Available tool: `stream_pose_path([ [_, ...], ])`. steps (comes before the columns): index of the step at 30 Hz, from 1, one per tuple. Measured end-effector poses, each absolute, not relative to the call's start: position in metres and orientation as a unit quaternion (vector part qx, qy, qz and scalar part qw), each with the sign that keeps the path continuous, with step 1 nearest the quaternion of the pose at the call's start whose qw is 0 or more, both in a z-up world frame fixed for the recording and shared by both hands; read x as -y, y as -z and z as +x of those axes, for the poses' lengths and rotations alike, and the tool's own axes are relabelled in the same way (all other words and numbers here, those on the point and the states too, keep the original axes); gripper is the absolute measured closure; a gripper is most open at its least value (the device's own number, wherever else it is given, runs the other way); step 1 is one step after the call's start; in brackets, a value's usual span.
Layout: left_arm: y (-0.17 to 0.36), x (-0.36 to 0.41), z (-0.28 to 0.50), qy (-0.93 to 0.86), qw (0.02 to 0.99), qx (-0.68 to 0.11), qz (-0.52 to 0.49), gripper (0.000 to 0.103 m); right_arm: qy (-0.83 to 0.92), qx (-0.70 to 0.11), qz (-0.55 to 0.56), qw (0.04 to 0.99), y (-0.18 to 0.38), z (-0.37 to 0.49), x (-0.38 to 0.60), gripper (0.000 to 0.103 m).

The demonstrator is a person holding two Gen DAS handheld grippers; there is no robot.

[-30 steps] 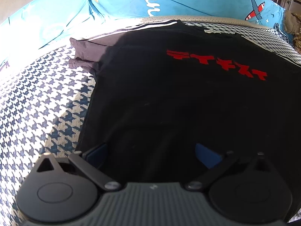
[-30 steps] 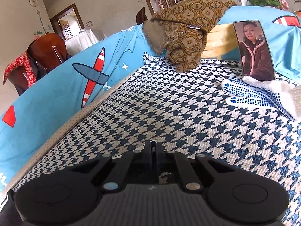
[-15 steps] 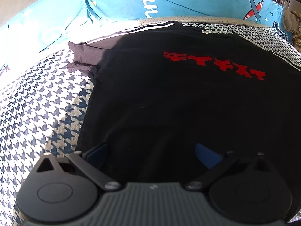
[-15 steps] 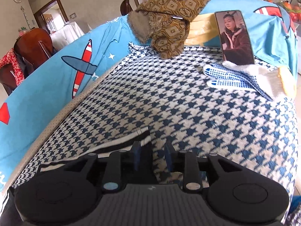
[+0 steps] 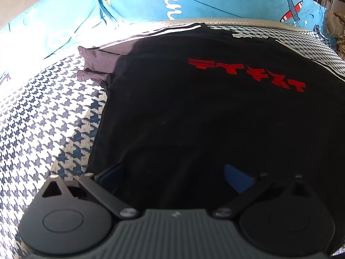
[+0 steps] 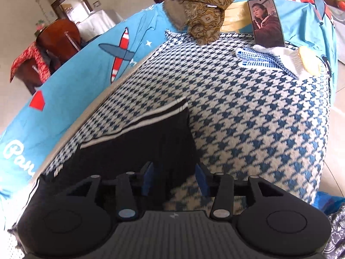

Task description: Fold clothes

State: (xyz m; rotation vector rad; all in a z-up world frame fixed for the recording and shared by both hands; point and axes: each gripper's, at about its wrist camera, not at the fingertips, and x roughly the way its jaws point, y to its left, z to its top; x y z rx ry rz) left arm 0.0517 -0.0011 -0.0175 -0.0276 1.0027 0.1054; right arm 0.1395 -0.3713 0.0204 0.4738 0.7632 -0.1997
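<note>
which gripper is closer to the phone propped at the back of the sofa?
Right. The right gripper, jaws open, sits over the black shirt's sleeve with the phone ahead. The left gripper sits over the shirt's lower body, phone out of its view.

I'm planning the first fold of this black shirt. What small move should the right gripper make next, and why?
Probably close on the sleeve: the right gripper is open over the edge of the striped sleeve, which lies flat on the houndstooth cover. The left gripper is open over the black shirt, holding nothing.
</note>
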Motion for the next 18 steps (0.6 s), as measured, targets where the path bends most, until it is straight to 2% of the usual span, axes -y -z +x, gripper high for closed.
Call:
stream_pose_path([
  [10,0.018,-0.001,0.052,-0.043,0.875,-0.482,-0.018,0.000,0.050,-0.391,0.173,0.902,-0.014,0.099,0.340,0.056],
  [12,0.016,-0.002,0.051,-0.041,0.875,-0.481,-0.021,0.000,0.038,-0.390,0.174,0.904,-0.013,0.092,0.336,0.049],
  [18,0.009,-0.003,0.043,-0.026,0.882,-0.469,-0.024,0.000,0.015,-0.399,0.178,0.899,-0.001,0.075,0.323,0.049],
])
